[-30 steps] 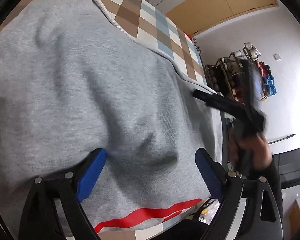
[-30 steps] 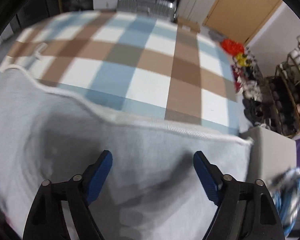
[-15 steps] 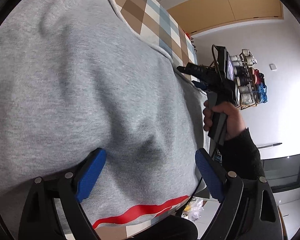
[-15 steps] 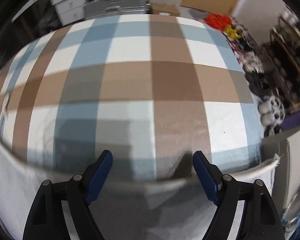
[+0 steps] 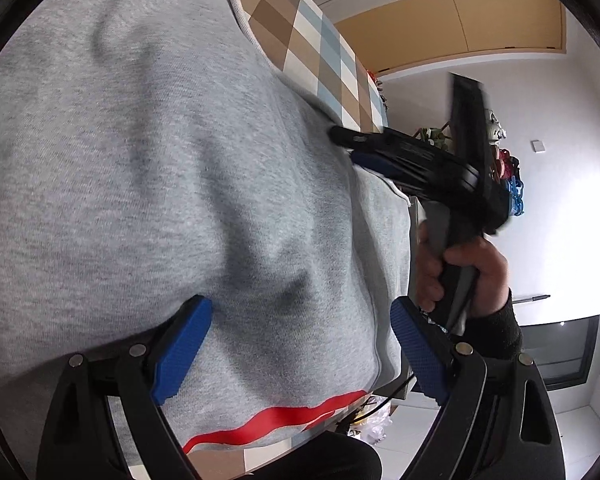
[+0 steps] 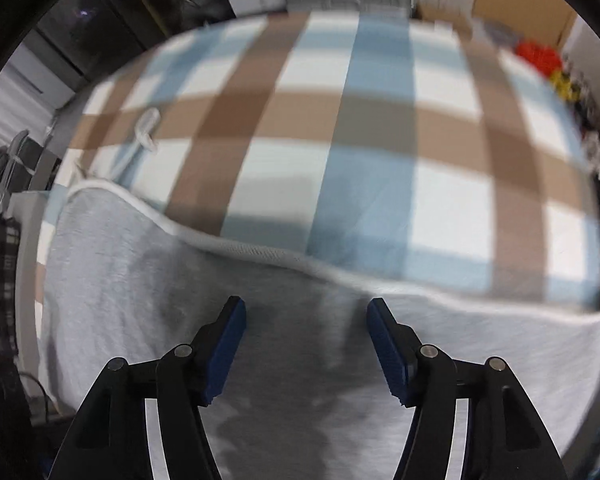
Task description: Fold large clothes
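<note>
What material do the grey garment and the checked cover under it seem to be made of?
Grey garment: likely cotton-blend sweatshirt knit, matte, with fine heathered ribs and soft folds. Checked cover: probably smooth woven cloth, matte, lying flat; the blur hides its weave.

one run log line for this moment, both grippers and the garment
left gripper: open over grey sweatshirt | right gripper: jaws just closing, nothing clamped, above hem | checked cloth: underneath

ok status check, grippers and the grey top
Left gripper open, low over the grey top. Right gripper open, jaws just been closing, over the top near its white hem, nothing gripped. Nothing in the way.
</note>
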The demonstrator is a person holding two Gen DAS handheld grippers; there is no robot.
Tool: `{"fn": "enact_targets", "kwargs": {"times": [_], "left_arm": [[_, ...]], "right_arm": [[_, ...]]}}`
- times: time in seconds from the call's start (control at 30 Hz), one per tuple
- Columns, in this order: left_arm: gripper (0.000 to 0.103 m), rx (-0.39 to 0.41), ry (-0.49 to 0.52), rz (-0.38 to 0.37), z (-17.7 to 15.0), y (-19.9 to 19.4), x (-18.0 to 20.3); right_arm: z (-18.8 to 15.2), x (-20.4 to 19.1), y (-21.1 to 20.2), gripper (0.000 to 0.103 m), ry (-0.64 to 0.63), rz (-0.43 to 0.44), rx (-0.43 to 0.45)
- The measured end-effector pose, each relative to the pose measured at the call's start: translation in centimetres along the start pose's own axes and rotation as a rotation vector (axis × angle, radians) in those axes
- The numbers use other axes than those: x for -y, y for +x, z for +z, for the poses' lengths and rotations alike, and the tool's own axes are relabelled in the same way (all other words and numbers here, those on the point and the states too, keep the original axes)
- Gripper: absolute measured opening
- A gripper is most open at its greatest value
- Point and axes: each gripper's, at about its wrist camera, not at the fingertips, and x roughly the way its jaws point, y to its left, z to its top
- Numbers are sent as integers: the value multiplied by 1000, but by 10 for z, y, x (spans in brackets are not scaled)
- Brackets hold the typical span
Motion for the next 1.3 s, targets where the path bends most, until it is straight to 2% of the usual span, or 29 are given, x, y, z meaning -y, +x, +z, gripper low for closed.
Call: {"fn": "enact_targets", "kwargs": {"times": [0.07, 0.2, 0.23, 0.27, 0.37, 0.43, 0.5, 0.57, 0.63, 0.7, 0.8, 0.87, 1.0, 1.1, 1.2, 1.3], "left_arm": [[88, 1, 0, -5, 0, -4, -4], [88, -4, -7, -11, -5, -8, -8], [88, -6, -9, -10, -6, -8, -9], [88, -8, -9, -8, -6, -9, -9], [88, -9, -4, -5, -5, -9, -10], [88, -10, -4, -7, 3, -6, -8], [88, -13, -7, -10, 7, -5, -7], [88, -14, -20, -22, 9, -6, -9], [88, -14, -29, -30, 10, -7, -11], [88, -12, -30, -31, 10, -8, -14], [88, -11, -30, -36, 7, -11, -17], [88, -6, -7, -43, 2, -17, -20], [88, 0, 18, -51, -7, -28, -27], [88, -1, 10, -61, -7, -31, -34], [88, 1, 4, -71, -8, -36, -42], [88, -3, 5, -69, -6, -41, -46]], "right_arm": [[7, 3, 7, 62, 50, -15, 14], [20, -6, 9, 62, 74, -89, 56], [22, -8, 10, 47, 71, -99, 67], [24, -8, 14, 42, 71, -115, 66], [31, -11, 19, 41, 81, -160, 81], [35, -17, 23, 26, 50, -167, 78], [37, -20, 25, 26, 29, -193, 86], [39, -22, 20, 26, 36, -161, 106], [40, -29, 2, 28, 26, -112, 173], [40, -46, -17, 28, -24, -18, 212], [36, -84, -32, 28, -120, 125, 200], [34, -102, -25, 28, -135, 162, 153], [47, -134, 10, 28, -169, 198, 29], [59, -145, 36, 28, -151, 178, -24], [68, -150, 49, 29, -112, 153, -11], [80, -160, 57, 28, -128, 128, 2]]}}
